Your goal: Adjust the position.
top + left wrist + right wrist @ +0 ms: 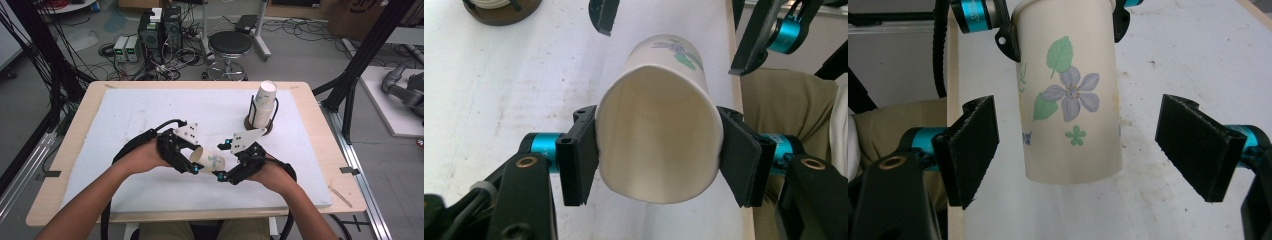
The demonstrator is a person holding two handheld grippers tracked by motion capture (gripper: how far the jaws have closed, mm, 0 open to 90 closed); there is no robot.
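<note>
Forearms come in from the near edge of the high view, each hand carrying a gripper over the near middle of the counter (310, 150), a wooden top covered by a white mat (150, 115).

Largest of the things on it is that mat, scuffed and lightly stained. At its far right stands a dark round holder (260, 122) with a wire frame, and a stack of white paper cups (264, 102) rises from it, leaning a little.

Next in size are the two tools. Left gripper (181, 155) holds the paper cup (207, 161) on its side, lifted off the mat, mouth toward the left hand and base toward the right. Seen from the left gripper view, its jaws are clamped on the cup (659, 145) near the rim, one pad on each side, squeezing the mouth into a slightly flattened oval.

Right gripper (225, 160) faces it from the right. From the right gripper view, its jaws stand wide apart on either side of the cup's (1070, 100) closed end, with clear gaps to both pads (970, 147), touching nothing.

Smallest is the cup's print: a pale purple flower (1070, 95) with green leaves on the white wall, and a tiny green blossom below it.
</note>
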